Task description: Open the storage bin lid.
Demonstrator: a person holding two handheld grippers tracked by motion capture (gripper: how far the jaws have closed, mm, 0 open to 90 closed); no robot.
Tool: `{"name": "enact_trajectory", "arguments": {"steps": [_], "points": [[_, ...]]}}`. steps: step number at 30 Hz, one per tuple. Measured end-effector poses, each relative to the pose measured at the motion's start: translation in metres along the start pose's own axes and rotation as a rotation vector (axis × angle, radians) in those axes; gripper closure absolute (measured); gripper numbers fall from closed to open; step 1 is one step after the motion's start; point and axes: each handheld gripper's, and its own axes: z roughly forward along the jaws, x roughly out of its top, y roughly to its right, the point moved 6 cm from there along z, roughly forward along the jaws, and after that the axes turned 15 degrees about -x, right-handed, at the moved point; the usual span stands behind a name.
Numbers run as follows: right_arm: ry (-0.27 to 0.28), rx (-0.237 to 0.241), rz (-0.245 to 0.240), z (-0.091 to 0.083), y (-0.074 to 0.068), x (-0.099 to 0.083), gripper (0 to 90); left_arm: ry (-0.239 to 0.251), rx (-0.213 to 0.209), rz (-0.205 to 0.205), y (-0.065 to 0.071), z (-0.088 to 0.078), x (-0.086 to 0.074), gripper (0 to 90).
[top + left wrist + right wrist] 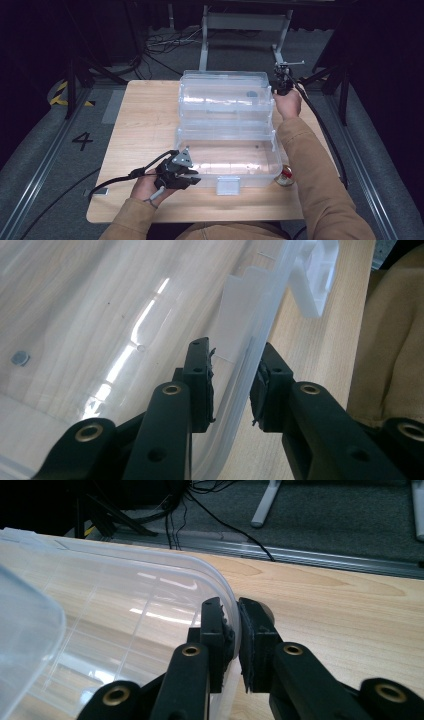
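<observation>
Clear plastic storage box (227, 160) stands open near the middle of the wooden table (145, 125), its base toward the near edge and its hinged lid (225, 95) raised toward the far edge. A white latch tab (228, 185) hangs at the centre of the base's near wall. A small round object with a red part (285, 176) lies on the table just beside the base's near right corner; what it is cannot be made out.

Left gripper (187, 181) sits at the near left corner of the base, held by the person's left hand (147, 187), with its cable trailing off toward the table's left edge. In the left gripper view the left gripper (232, 382) straddles the rim of the base wall, one jaw inside the box and one outside. The jaws stand a little apart around the plastic; the outer pad lies close to the wall, while a gap shows between the inner pad and the wall, so no firm pinch is seen.

Right gripper (281, 80) is at the far right corner of the lid, held by the right hand (289, 102). In the right gripper view the right gripper (235, 630) has its jaws closed tight on the curved lid rim, both pads pressing the plastic, one jaw inside and one outside.
</observation>
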Motion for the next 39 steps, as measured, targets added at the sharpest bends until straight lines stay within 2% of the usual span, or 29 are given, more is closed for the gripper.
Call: {"name": "enact_trajectory", "arguments": {"steps": [4,9,11,15,17,19,24,26,27,29,31,33,35,39], "points": [[-0.003,0.011,-0.004,0.0,0.001,0.0,80.9,0.0,0.0,-0.001,0.0,0.0,0.0,72.6],[-0.001,0.004,-0.015,-0.001,0.003,0.0,72.4,0.0,0.0,-0.001,0.0,0.0,0.0,72.6],[-0.004,0.01,-0.009,-0.001,0.004,0.0,68.4,0.001,-0.001,-0.001,0.0,0.0,0.0,72.6],[0.027,0.036,0.017,-0.006,0.008,0.0,61.7,0.001,-0.002,0.0,0.0,0.0,0.0,72.6],[0.026,0.037,0.005,-0.009,0.011,0.0,56.7,0.0,-0.004,-0.004,0.0,0.0,0.001,72.6],[0.036,0.043,0.004,-0.016,0.013,0.0,55.6,-0.001,-0.006,-0.004,0.0,0.0,0.001,72.4],[0.018,0.056,-0.003,-0.031,0.017,0.0,51.9,-0.007,-0.006,-0.009,0.0,0.0,0.001,71.9],[0.056,0.087,0.025,-0.047,0.021,-0.001,50.9,0.001,-0.007,-0.016,0.0,-0.001,0.002,70.6],[0.072,0.103,0.032,-0.054,0.022,-0.001,49.5,0.003,-0.023,-0.023,-0.001,-0.002,0.003,68.5],[0.095,0.123,0.023,-0.065,0.023,-0.002,46.6,0.012,-0.047,-0.03,-0.001,-0.003,0.005,66.4],[0.126,0.164,-0.026,-0.081,0.023,-0.006,44.8,0.016,-0.06,-0.034,-0.001,-0.004,0.005,63.2],[0.165,0.176,-0.063,-0.099,0.024,-0.011,43.4,0.018,-0.06,-0.027,0.0,-0.006,0.005,61.0],[0.205,0.192,-0.08,-0.116,0.025,-0.017,42.6,0.03,-0.067,-0.024,0.001,-0.011,0.006,58.0],[0.278,0.213,-0.106,-0.151,0.03,-0.036,42.3,0.106,-0.077,-0.023,0.0,-0.025,0.013,57.1]]}}
